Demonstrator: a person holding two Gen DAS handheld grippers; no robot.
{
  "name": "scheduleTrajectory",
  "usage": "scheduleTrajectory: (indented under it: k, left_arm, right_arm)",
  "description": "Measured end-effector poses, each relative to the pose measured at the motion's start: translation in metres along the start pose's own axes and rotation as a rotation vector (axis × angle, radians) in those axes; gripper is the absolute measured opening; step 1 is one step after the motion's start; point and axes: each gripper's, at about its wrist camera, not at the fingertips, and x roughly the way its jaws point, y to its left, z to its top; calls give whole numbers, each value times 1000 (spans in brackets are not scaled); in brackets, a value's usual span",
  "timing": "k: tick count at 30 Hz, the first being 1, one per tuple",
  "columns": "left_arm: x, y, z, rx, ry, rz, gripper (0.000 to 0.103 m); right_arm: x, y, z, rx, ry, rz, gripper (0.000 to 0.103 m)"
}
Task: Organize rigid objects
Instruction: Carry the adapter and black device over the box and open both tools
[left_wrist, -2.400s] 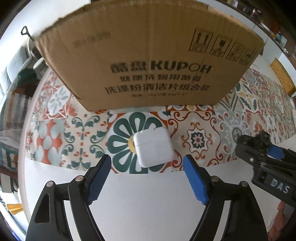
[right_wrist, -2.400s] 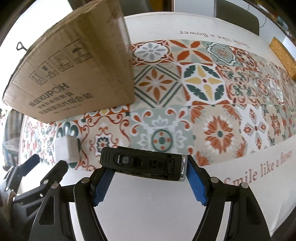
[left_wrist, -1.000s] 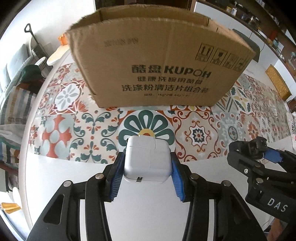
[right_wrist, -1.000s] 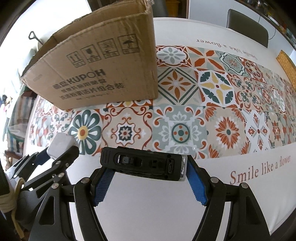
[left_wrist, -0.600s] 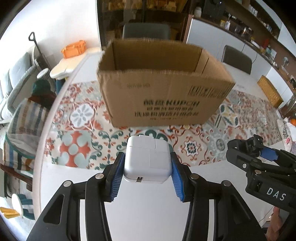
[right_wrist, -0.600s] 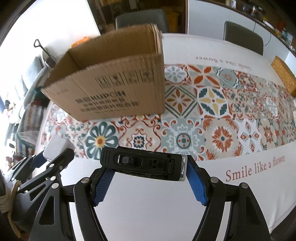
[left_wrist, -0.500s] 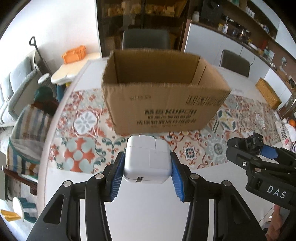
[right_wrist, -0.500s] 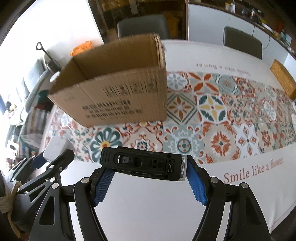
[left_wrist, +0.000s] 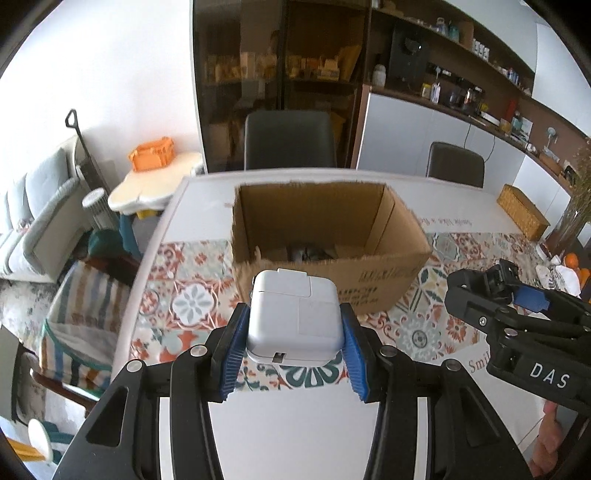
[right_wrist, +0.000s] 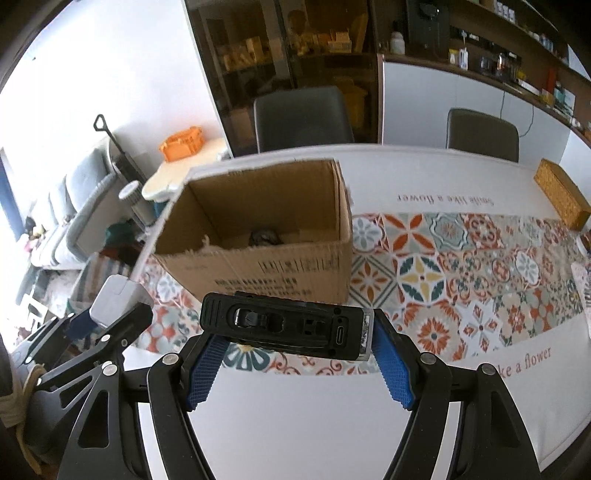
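White "DAS" lettering on black right hand-held gripper (left_wrist: 517, 325)

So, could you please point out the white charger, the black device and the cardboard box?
white charger (left_wrist: 293, 314), left wrist view, top face.
black device (right_wrist: 284, 325), right wrist view, upper side.
cardboard box (right_wrist: 258, 273), right wrist view, near wall.

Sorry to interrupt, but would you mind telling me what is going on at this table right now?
A person is tidying small items into the open brown cardboard box on the patterned tablecloth. The left hand-held gripper is clamped on a white square power adapter, and the right hand-held gripper holds a black rectangular device across its pads. Both are held above the table in front of the box, which already contains something dark; neither item is in the box yet.
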Motion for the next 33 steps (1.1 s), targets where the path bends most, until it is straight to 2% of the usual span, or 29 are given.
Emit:
scheduleTrajectory:
  k: [19, 33]
  left_arm:
    - [-15, 1, 53, 23, -114, 11, 47]
    - [13, 1, 87, 40, -100, 10, 47]
  right_arm:
    - [-21, 15, 47, -47, -125, 0, 74]
    - [6, 15, 85, -56, -124, -10, 74]
